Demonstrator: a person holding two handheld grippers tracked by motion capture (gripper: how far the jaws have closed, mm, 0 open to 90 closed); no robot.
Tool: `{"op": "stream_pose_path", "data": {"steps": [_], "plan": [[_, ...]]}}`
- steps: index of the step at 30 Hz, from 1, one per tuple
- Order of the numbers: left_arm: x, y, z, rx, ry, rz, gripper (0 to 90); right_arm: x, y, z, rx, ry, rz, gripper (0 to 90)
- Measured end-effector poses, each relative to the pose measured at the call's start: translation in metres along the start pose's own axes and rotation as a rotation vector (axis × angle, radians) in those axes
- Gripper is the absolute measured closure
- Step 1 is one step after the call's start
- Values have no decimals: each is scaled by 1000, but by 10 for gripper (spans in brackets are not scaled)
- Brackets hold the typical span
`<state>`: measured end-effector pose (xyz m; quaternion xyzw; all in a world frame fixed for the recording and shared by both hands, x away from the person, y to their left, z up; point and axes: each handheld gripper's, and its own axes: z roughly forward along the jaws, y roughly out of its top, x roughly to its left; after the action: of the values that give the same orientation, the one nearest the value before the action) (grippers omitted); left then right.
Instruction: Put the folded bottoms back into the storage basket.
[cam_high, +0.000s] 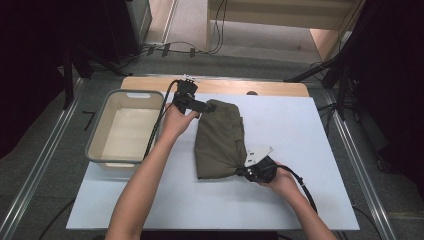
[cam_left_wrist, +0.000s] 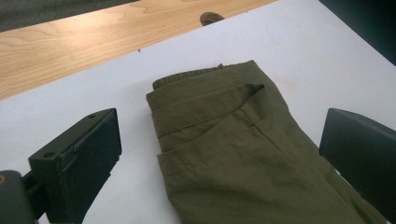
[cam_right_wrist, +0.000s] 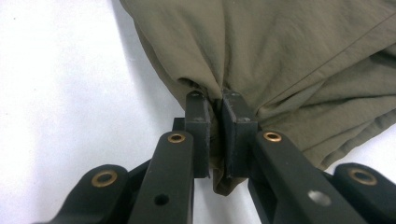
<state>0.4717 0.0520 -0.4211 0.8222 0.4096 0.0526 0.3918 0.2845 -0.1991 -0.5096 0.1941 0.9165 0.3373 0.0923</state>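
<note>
Right claw (cam_right_wrist: 215, 135) tight on olive trousers (cam_right_wrist: 289, 56).

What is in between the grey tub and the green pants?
In the high view, the person's left hand with the open left gripper sits between the tub and the pants, over white tabletop.

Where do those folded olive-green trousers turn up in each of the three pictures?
High view: the olive-green trousers lie mid-table, right of the white bin.
Left gripper view: they spread across the centre and bottom, between open jaws.
Right gripper view: they fill the top, with a pinch of fabric clamped in the jaws.
Shared landmark: the white table cover beneath them.
</note>
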Motion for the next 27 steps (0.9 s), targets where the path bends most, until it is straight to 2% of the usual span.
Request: {"op": "stream_pose_path", "data": {"steps": [11, 16, 22, 27], "plan": [[16, -2, 18, 42, 13, -50, 0, 0, 0, 0, 1, 0, 0, 803], [23, -5, 26, 47, -10, -94, 0, -1, 0, 0, -1, 2, 1, 803], [28, -5, 32, 53, -38, -126, 7, -1, 0, 0, 0, 2, 1, 803], [28, -3, 37, 80, -46, -119, 7, -1, 0, 0, 0, 2, 1, 803]]}}
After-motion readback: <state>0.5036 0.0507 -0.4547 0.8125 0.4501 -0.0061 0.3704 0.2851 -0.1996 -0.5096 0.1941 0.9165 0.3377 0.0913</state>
